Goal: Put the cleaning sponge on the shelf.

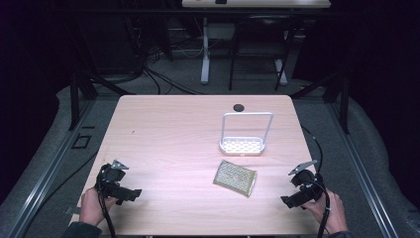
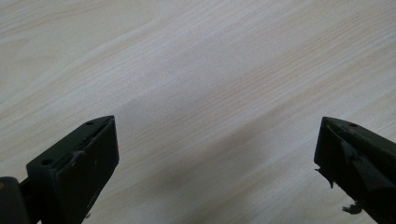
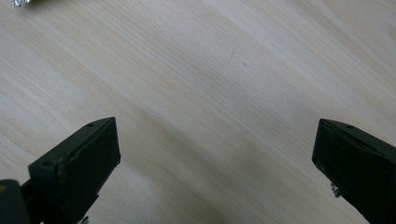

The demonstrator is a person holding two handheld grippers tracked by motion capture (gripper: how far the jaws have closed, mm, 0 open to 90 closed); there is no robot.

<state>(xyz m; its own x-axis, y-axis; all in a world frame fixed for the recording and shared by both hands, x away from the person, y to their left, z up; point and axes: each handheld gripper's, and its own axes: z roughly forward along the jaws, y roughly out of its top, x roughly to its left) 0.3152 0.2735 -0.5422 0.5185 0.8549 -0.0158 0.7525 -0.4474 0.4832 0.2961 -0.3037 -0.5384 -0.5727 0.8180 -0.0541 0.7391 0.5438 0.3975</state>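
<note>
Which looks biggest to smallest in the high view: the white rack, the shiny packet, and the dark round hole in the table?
1. White rack, counting its upright wire handle.
2. Shiny packet, lying flat nearer the camera, so the gap between the first two is unsure.
3. Dark round hole, clearly smallest.

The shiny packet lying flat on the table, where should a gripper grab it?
Probably by an edge, not the middle. The shiny packet lies flat, so a corner or thin edge suits jaws best. Its right end, nearest the right gripper, looks slightly raised. That gripper's jaws stand open with nothing between them; come in low from the right.
</note>
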